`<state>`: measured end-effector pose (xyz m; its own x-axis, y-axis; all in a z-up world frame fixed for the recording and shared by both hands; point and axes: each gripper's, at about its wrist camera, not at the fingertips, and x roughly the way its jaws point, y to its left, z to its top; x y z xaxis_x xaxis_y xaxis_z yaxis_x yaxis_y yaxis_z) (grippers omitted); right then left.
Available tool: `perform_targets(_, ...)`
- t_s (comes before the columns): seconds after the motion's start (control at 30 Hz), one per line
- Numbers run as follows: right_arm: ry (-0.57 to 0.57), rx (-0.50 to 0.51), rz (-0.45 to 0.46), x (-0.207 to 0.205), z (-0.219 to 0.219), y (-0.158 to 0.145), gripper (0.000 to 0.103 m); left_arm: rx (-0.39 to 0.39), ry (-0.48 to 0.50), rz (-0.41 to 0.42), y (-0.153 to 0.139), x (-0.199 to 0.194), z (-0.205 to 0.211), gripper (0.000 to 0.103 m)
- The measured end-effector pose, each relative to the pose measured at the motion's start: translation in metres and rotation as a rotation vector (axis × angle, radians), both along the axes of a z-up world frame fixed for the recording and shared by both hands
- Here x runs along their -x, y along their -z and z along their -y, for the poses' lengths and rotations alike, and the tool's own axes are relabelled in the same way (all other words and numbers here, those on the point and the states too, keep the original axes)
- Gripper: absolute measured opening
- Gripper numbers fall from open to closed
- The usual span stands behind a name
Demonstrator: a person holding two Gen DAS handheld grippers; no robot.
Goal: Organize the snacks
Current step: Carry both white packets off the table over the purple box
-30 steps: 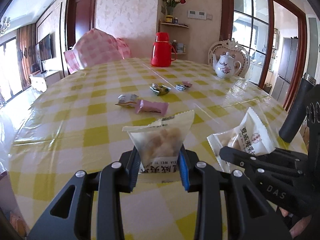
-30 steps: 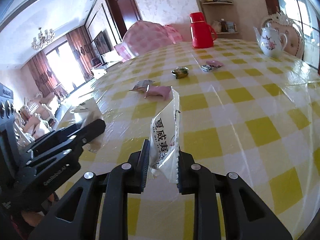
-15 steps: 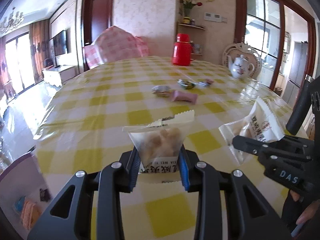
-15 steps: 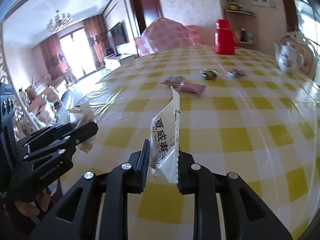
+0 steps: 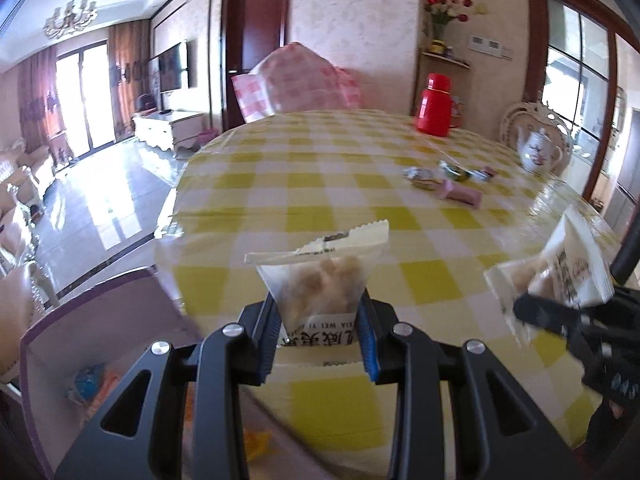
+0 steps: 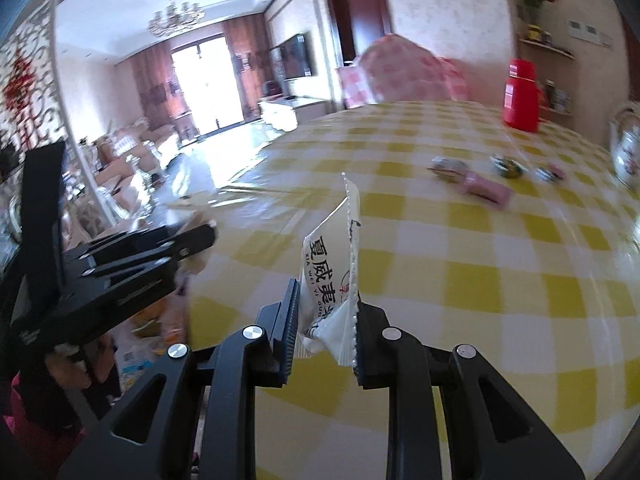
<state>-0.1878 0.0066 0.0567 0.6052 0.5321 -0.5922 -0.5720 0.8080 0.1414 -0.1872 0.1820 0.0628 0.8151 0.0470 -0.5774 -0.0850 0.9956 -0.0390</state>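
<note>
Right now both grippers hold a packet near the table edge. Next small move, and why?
Probably carry the left gripper leftward and down over the purple-rimmed box beside the table, then release. Its nut packet is clamped, and snacks already lie in that box. The right gripper holds its own white packet.

A wide stretch of the yellow checked table is lying bare ahead of both grippers. Far across it, a small cluster of wrapped snacks is sitting on the right side, with a red thermos and a white teapot standing beyond at the far edge. To the left, a purple-rimmed box is sitting below the table edge. The right gripper is crowding the left gripper's right side.
</note>
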Motion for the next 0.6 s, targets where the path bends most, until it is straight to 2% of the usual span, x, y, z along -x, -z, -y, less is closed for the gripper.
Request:
perform_targets(0.3,-0.214,0.082,0.022,0.039,-0.089,-0.001,0.023,-0.085,-0.096,-0.072,-0.006,0.014,-0.053,0.034)
perform_targets(0.53,-0.397,0.112,-0.012,0.066,-0.144,0.009,0.024,-0.168,-0.171,-0.149,-0.011,0.030,-0.094,0.036)
perform_targets(0.6,-0.482,0.083,-0.031,0.075,-0.158,0.012,0.025,-0.188,-0.197,-0.161,-0.013,0.035,-0.102,0.038)
